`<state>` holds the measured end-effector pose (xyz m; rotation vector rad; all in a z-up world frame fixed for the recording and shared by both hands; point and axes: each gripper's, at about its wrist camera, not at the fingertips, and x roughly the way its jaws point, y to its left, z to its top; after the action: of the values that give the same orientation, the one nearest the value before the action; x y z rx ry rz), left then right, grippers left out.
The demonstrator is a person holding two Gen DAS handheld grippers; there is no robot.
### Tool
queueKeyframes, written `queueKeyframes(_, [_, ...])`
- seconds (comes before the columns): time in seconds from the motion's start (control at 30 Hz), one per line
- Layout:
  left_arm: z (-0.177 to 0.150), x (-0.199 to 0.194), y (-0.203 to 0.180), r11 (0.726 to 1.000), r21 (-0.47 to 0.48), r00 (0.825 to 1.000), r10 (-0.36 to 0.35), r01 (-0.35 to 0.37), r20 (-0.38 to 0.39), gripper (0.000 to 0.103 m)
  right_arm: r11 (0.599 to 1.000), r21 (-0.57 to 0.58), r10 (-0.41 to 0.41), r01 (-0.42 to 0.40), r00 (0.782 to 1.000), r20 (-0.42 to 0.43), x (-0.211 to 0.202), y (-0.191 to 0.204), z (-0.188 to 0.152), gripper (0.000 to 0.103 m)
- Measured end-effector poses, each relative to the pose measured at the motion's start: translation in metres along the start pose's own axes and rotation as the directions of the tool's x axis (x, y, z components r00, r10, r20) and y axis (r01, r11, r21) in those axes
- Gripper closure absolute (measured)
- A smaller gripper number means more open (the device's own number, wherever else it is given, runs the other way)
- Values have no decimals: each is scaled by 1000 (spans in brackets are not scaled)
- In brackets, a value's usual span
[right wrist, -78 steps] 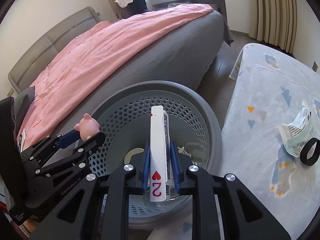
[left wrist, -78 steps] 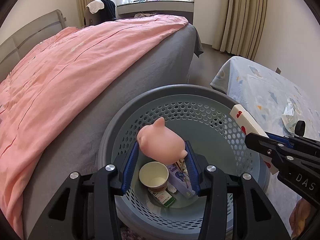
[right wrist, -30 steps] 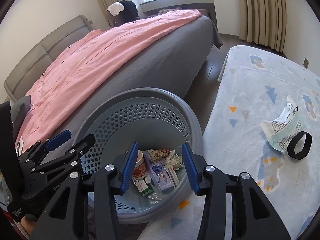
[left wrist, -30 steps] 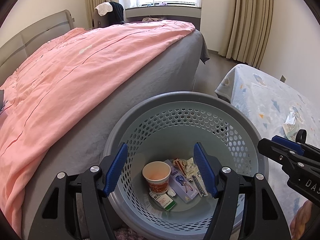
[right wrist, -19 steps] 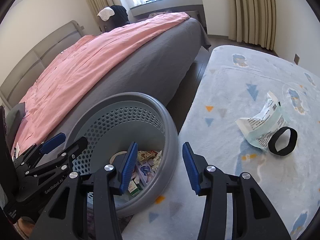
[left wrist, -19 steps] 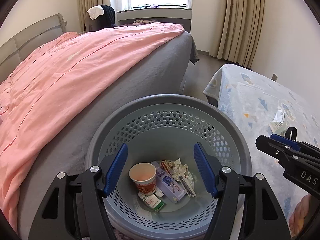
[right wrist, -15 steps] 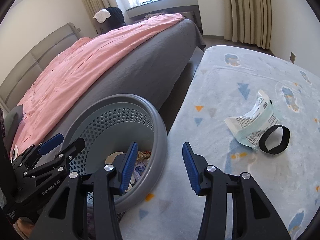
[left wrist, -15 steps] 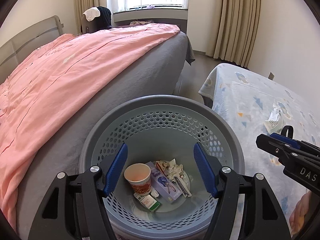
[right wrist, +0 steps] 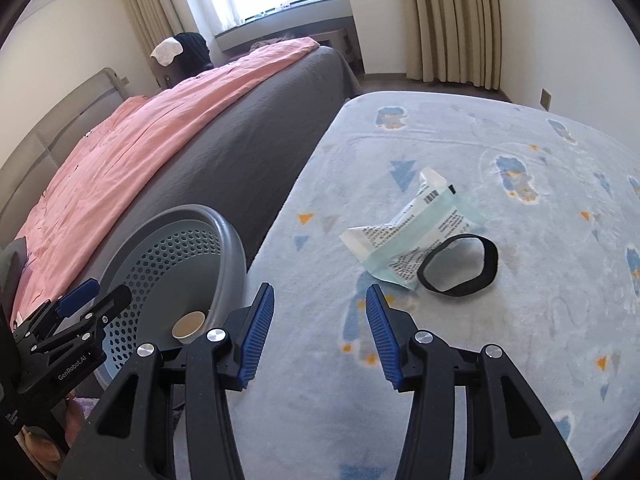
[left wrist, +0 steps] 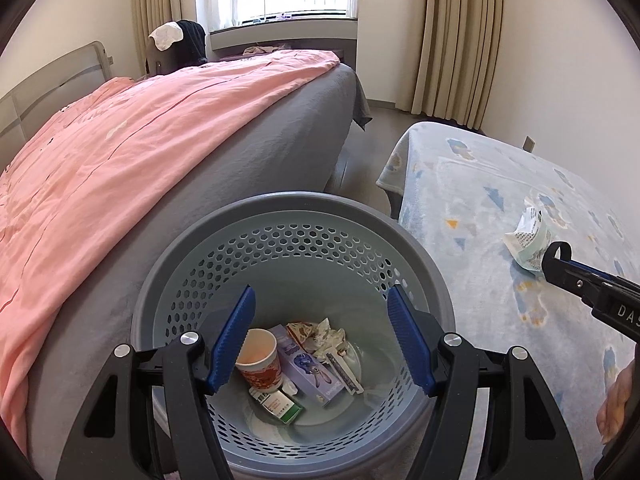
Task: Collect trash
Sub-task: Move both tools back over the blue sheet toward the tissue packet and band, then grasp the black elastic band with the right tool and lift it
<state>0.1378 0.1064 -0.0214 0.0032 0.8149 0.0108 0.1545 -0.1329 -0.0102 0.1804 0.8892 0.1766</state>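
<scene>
The crumpled wrapper (right wrist: 416, 236), white with a pale green band and printed text, is seen lying on the light blue patterned rug (right wrist: 520, 360), well apart from the grey perforated basket (right wrist: 224, 248) and on the side of it away from the bed (right wrist: 224, 148). It is judged to be light, thin and limp, likely to buckle under the pads and perhaps a little slick, so a hold is best taken across a raised fold near its middle, not at a flat edge pressed to the pile. A black band (right wrist: 460, 266) is seen lying against the wrapper's near edge, possibly overlapping it, and could be caught up with it. The right gripper (right wrist: 320, 328) is held short of the wrapper, between it and the basket, its jaws apart with nothing between them. The left gripper (left wrist: 320, 340) is held over the basket's mouth, jaws likewise apart and empty. Inside the basket a paper cup (left wrist: 258, 352), a purple carton (left wrist: 312, 368) and scraps are already gathered.
</scene>
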Motion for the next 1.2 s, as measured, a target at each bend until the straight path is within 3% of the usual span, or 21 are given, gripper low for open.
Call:
queueKeyframes(0.57, [-5, -3, -40, 997, 70, 999, -41, 40, 6, 37, 989, 108, -102, 100, 995, 19, -23, -81, -14, 56])
queueKeyframes(0.83, [-9, -2, -55, 993, 104, 999, -51, 51, 0, 37, 983, 141, -120, 120, 993, -5, -11, -101, -15, 55])
queueKeyframes(1.1, [-10, 1, -56, 993, 108, 998, -54, 55, -11, 37, 989, 105, -100, 101, 995, -14, 8, -95, -10, 39])
queueKeyframes(1.2, [-11, 1, -55, 992, 111, 998, -56, 57, -12, 37, 992, 97, -81, 81, 997, -7, 12, -90, -7, 27])
